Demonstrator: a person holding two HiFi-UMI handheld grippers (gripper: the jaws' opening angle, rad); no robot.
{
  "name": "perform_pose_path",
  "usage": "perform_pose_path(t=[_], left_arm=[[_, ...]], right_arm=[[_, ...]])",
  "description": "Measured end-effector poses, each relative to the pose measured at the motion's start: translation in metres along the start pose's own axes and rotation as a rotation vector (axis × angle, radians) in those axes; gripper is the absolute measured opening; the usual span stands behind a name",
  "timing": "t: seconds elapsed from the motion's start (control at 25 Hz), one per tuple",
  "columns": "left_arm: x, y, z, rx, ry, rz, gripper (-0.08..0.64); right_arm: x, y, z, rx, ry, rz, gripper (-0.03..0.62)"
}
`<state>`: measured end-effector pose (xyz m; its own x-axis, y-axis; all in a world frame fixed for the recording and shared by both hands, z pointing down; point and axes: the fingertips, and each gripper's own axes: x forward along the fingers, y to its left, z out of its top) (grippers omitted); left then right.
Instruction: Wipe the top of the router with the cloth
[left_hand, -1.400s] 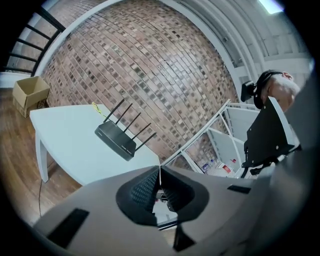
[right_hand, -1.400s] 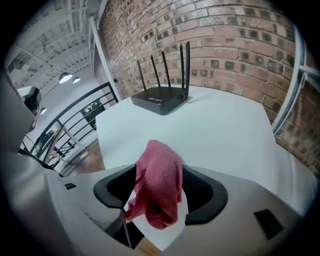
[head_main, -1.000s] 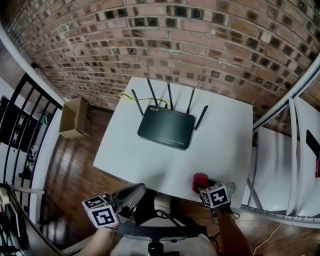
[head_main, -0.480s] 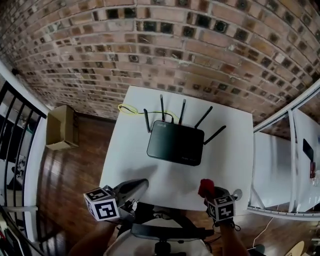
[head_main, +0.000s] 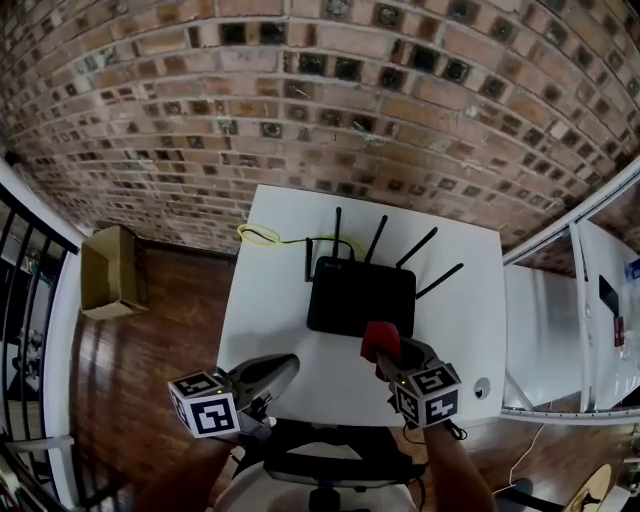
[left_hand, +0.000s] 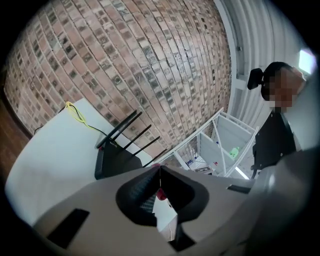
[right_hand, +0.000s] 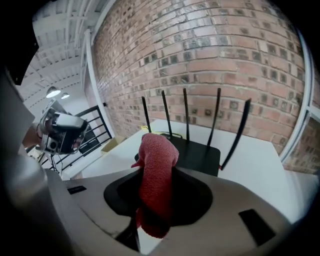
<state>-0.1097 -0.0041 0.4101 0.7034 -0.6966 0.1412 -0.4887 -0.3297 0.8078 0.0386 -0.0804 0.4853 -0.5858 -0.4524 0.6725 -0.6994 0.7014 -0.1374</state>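
Note:
A black router (head_main: 360, 295) with several upright antennas lies on the white table (head_main: 270, 310). My right gripper (head_main: 385, 352) is shut on a red cloth (head_main: 380, 340), its jaws having just closed round it. It hovers by the router's near edge. In the right gripper view the cloth (right_hand: 159, 155) sticks up between the jaws of the right gripper (right_hand: 157, 176), with the router (right_hand: 200, 152) just beyond. My left gripper (head_main: 283, 366) is shut and empty over the table's front left edge. The left gripper (left_hand: 160, 169) faces the router (left_hand: 117, 162) from the side.
A yellow cable (head_main: 262, 236) runs from the router's back toward the brick wall. A cardboard box (head_main: 108, 270) stands on the wooden floor at left, near a black railing (head_main: 25, 260). A white metal frame (head_main: 570, 330) flanks the table's right side. A small round fitting (head_main: 483, 388) sits at the front right corner.
My right gripper has risen from the table's front right edge and carried the red cloth up to the router's near edge. The left gripper has moved in slightly toward the table.

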Motion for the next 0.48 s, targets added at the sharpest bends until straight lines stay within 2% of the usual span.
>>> perform_pose_path(t=[0.2,0.48], left_arm=[[0.000,0.008,0.012,0.005,-0.009,-0.004,0.032],[0.009,0.011,0.022,0.026,-0.030,0.001,0.032]], right_arm=[[0.030,0.015,0.055,-0.026,-0.095,0.038,0.130],[0.061,0.020,0.108,-0.042,-0.176,0.102,0.130]])
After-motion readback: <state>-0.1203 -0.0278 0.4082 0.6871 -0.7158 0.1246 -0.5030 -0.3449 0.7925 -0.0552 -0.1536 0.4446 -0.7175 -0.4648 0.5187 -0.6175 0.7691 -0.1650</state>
